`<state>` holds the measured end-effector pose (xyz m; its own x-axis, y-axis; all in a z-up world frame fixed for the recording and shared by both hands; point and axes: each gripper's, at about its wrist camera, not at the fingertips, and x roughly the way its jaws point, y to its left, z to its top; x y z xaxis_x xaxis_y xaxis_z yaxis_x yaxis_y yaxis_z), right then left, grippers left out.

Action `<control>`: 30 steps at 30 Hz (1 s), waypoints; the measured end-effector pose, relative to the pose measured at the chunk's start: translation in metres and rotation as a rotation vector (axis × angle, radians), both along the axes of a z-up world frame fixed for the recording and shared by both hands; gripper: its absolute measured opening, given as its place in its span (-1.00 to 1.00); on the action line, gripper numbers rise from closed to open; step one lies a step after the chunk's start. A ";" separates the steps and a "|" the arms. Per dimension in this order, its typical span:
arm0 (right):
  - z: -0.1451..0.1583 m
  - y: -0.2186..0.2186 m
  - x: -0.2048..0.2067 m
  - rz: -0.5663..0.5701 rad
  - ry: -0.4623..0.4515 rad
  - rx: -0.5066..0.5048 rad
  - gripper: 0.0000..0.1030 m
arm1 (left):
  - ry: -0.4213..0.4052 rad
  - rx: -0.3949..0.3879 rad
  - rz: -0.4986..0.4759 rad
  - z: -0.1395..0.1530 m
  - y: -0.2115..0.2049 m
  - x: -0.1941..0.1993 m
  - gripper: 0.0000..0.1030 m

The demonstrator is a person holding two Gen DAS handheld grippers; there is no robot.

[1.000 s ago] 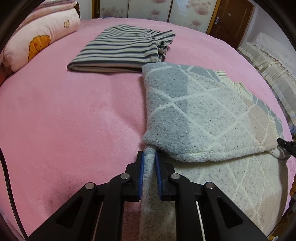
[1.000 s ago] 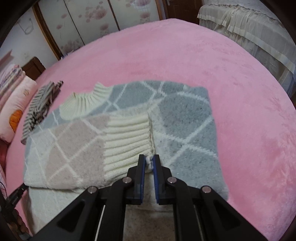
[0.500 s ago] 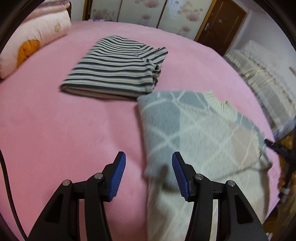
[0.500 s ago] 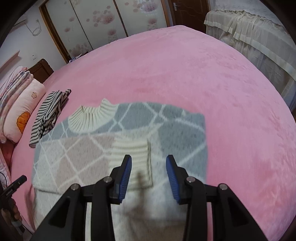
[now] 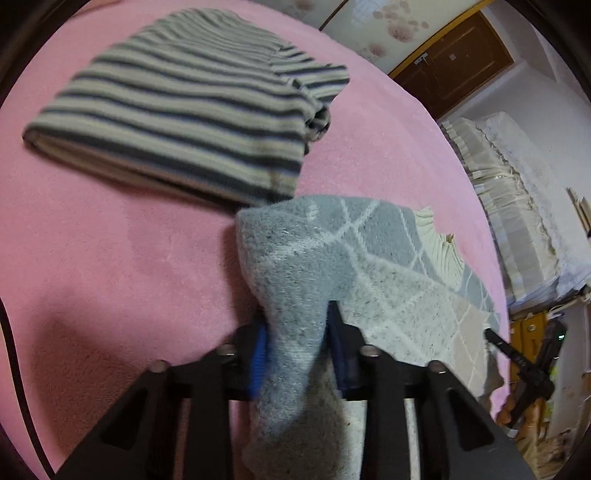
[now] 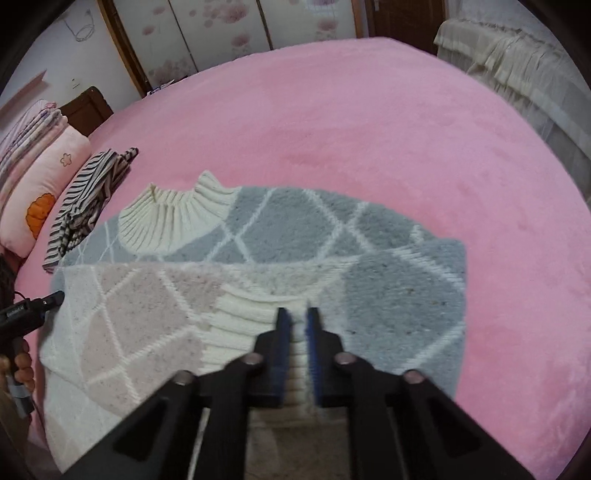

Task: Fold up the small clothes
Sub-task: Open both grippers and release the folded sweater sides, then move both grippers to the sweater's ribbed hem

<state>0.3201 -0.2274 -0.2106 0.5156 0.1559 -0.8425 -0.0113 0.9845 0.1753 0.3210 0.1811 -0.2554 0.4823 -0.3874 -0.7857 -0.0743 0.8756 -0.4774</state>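
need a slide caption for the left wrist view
Left gripper closing on a gathered fold of the grey sweater, beside a folded striped top on the pink bed.

Bed [image 6: 369, 110] under pink plush cover; floral-panelled wardrobe doors [image 6: 221, 33] behind; brown wooden door [image 5: 454, 62]; cream-draped furniture [image 6: 517, 74] alongside.

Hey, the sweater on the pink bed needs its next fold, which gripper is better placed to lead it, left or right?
Probably the left. The left gripper is closing with a bunched grey corner of the sweater between its pads, lifted off the bed. The right gripper is shut on the flat cream cuff.
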 end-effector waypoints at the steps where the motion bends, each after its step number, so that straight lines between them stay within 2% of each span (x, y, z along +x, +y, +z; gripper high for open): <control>1: 0.003 -0.002 -0.002 -0.012 -0.018 0.000 -0.91 | -0.018 0.043 -0.002 0.004 -0.006 -0.002 -0.60; 3: 0.008 -0.002 -0.005 -0.034 -0.058 -0.018 -0.93 | -0.057 0.169 -0.003 0.013 -0.022 -0.005 -0.62; 6: 0.001 0.005 -0.004 -0.059 -0.063 -0.078 -0.94 | -0.073 0.287 0.015 0.011 -0.040 -0.005 -0.62; 9: -0.015 0.009 -0.001 -0.076 -0.037 -0.115 -0.96 | -0.074 0.355 0.015 0.004 -0.052 -0.005 -0.61; 12: -0.015 0.014 -0.002 -0.079 -0.043 -0.143 -0.96 | -0.088 0.426 0.002 0.006 -0.063 -0.006 -0.58; 18: -0.003 0.023 -0.009 -0.039 -0.036 -0.232 -0.86 | -0.105 0.503 0.020 0.021 -0.074 -0.013 -0.18; 22: 0.008 0.027 -0.020 -0.031 -0.045 -0.228 -0.85 | -0.119 0.577 0.047 0.040 -0.078 -0.020 0.51; 23: 0.011 0.027 -0.024 -0.029 -0.049 -0.229 -0.85 | -0.126 0.585 0.054 0.045 -0.080 -0.023 0.63; 26: 0.021 0.032 -0.034 -0.012 -0.060 -0.248 -0.85 | -0.147 0.600 0.054 0.063 -0.086 -0.032 0.72; 30: 0.037 0.037 -0.048 0.007 -0.075 -0.266 -0.85 | -0.160 0.623 0.028 0.089 -0.093 -0.045 0.73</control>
